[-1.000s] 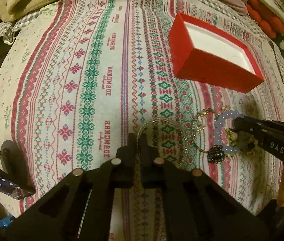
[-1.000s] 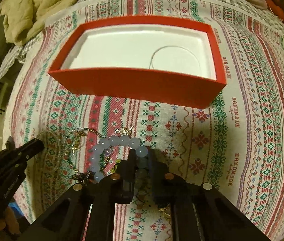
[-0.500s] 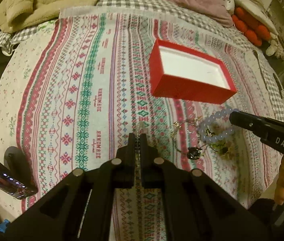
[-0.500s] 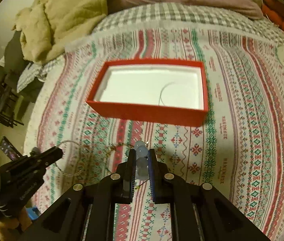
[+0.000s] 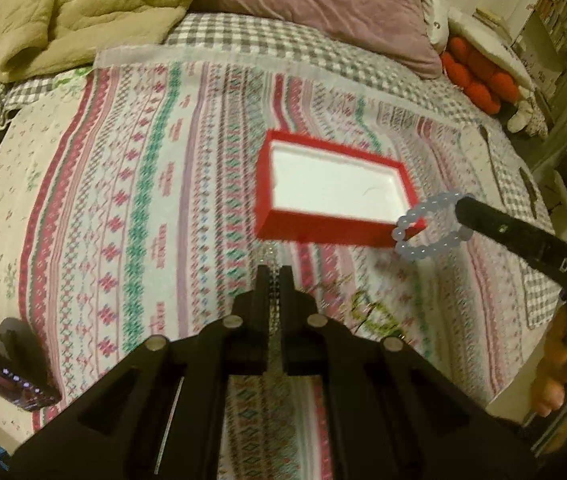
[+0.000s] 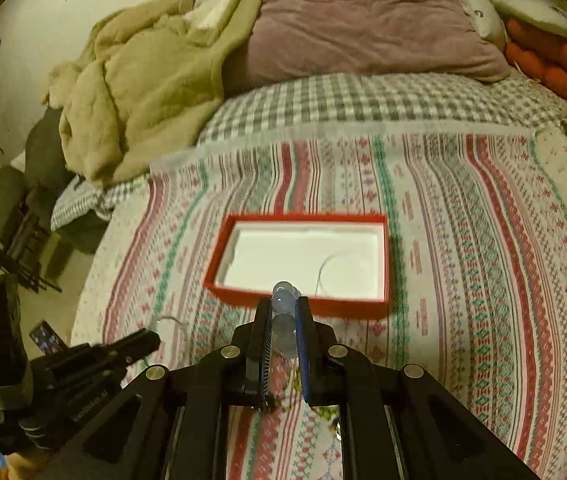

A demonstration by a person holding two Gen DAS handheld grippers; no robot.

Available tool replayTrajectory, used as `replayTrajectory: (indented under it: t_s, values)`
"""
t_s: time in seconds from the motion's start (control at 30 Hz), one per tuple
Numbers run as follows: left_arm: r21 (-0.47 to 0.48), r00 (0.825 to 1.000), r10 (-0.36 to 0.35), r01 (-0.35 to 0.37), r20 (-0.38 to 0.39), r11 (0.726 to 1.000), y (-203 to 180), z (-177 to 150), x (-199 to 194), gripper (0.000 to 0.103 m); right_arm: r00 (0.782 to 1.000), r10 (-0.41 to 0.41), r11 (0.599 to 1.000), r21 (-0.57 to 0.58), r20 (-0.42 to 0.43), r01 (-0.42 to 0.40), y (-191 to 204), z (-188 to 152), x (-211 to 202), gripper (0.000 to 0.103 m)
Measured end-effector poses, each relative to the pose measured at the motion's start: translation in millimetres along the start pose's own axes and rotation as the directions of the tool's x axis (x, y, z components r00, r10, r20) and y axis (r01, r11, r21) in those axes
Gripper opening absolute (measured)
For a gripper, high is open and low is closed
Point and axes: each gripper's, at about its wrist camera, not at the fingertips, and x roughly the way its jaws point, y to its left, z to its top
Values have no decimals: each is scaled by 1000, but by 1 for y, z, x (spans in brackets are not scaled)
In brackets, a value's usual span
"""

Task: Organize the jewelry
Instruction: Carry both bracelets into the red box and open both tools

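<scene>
Jewelry in the claws: a pale blue bead bracelet (image 5: 431,228) is pinched at one side by the right claw (image 6: 283,312); a thin glittering chain (image 5: 272,280) runs between the closed fingers of the left claw (image 5: 273,276).
Right claw: nearly closed, its pads pressing on the beads; the rest of the bracelet loop hangs free in the air, seen from the left wrist view in front of the near right corner of the red box (image 5: 335,192).
Left claw: jaws pressed together on the chain, which shows as a sparkling line in the narrow slit between them and a short way beyond the tips.
Hand: fingers (image 5: 563,368) wrap the right claw's handle at the right edge of the left wrist view.
Jewelry on the bed: a tangle of gold-coloured pieces (image 5: 375,316) lies on the patterned cloth (image 5: 143,200), near the bed's near edge, between the two claws; blurred, so single pieces cannot be told apart.
Red box: open, white-lined, resting on the cloth around the middle of the bed; a thin wire-like ring (image 6: 343,272) lies inside toward its right end.
Far edge of bed: a beige blanket (image 6: 143,80) and a mauve pillow (image 6: 363,20) lie on the checked sheet (image 6: 343,96).
</scene>
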Motion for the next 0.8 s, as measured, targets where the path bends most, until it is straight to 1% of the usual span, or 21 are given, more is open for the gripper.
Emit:
replayTrajectory:
  t_s: [0.27,0.43,0.57,0.63,0.7,0.8]
  values:
    - [17,995,-93,92,27,996,-35,35,10,5,997,-44,999,24,63,42,-6,19,5,12]
    - [-4,984,-169,169,53,986,-44,51,31,5,994,-75,997,35,82,72,-12,28,14,12]
    - [-19,988,-141,142,67,990,-33,56,54,5,992,-91,996,33,84,89,-13,30,24,12]
    - [-36,991,-121,124,58,992,-24,56,62,5,993,-89,996,31,81,87,-12,31,31,12]
    - [-48,994,-100,102,54,994,-16,57,69,5,994,-77,997,28,76,75,-11,32,36,12]
    - [-49,996,-71,74,56,996,-8,58,74,5,998,-32,999,24,54,31,-7,32,44,12]
